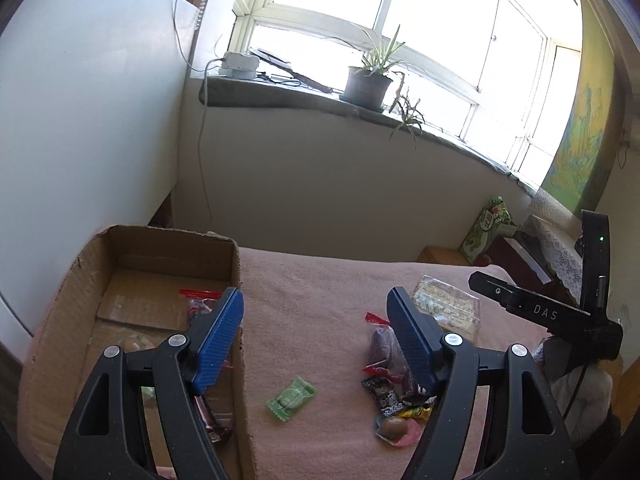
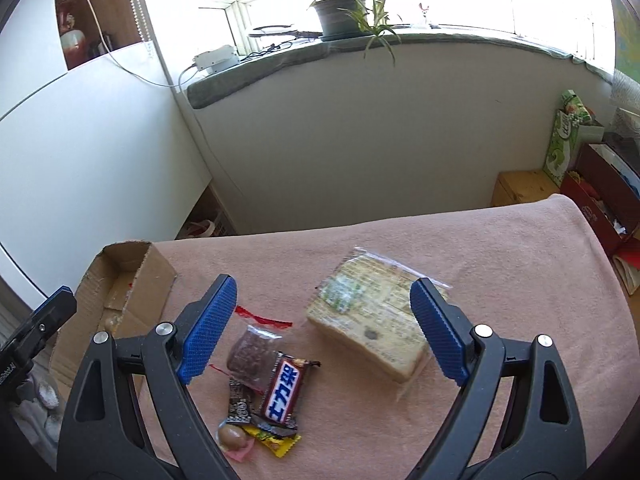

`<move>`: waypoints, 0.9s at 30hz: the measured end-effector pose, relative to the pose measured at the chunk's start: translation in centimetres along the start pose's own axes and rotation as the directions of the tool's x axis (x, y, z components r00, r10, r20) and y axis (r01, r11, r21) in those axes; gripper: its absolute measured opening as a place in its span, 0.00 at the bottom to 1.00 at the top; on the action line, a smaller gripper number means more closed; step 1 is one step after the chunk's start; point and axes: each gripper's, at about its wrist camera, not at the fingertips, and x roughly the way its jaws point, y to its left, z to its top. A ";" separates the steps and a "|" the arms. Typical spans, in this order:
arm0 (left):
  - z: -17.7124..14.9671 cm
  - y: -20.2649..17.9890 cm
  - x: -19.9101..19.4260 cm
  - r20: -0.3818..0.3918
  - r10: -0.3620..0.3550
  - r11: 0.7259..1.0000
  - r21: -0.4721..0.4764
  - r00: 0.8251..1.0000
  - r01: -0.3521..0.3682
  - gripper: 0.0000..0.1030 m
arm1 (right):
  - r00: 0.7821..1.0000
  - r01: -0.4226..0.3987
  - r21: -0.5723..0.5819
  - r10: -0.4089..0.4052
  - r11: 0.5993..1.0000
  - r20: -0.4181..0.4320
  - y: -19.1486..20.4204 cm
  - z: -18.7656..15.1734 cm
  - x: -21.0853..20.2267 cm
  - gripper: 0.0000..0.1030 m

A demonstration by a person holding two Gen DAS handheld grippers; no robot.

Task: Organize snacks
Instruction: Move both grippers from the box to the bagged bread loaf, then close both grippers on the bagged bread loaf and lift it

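Observation:
An open cardboard box (image 1: 132, 280) stands at the left end of the pink-covered table (image 1: 320, 280). Inside it lie a small red-sealed bag (image 1: 198, 300) and a dark wrapped bar (image 1: 214, 424). My left gripper (image 1: 318, 320) is open and empty, its left finger over the box's right wall. Beneath it lies a green candy (image 1: 291, 398). My right gripper (image 2: 322, 320) hangs open and empty over the loose snacks: a clear-wrapped bread packet (image 2: 372, 320), a Snickers bar (image 2: 282, 388), a dark bag with a red seal (image 2: 252, 350), a yellow candy (image 2: 276, 440) and a round candy (image 2: 234, 438).
Past the table's far edge is a wall with a windowsill and a potted plant (image 2: 340, 12). A white cabinet (image 1: 80, 120) stands at the left. A green carton (image 2: 564, 144) and red boxes (image 2: 600, 200) crowd the right side.

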 end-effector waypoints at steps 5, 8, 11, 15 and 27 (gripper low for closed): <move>0.2 -3.9 3.5 -0.088 -0.016 0.999 0.049 0.996 0.020 0.72 | 0.999 -0.011 0.075 0.015 0.997 -0.049 -3.7 0.5 1.1 0.88; 0.1 -7.0 5.6 -0.147 -0.025 0.991 0.128 0.989 0.044 0.72 | 0.998 -0.004 0.114 0.010 0.993 -0.054 -5.7 0.6 1.3 0.88; 0.2 -9.4 8.1 -0.225 -0.040 0.980 0.180 0.974 0.082 0.62 | 0.992 -0.046 0.216 0.069 0.975 -0.101 -8.4 -0.4 2.4 0.85; 1.0 -10.0 11.8 -0.315 -0.104 0.987 0.080 0.943 0.136 0.61 | 0.983 -0.076 0.275 0.119 0.959 -0.142 -10.4 -1.8 3.6 0.78; 0.4 -8.1 18.9 -0.445 -0.191 0.977 -0.175 0.875 0.124 0.46 | 0.955 -0.153 0.357 0.230 0.922 -0.186 -12.1 -3.4 6.0 0.52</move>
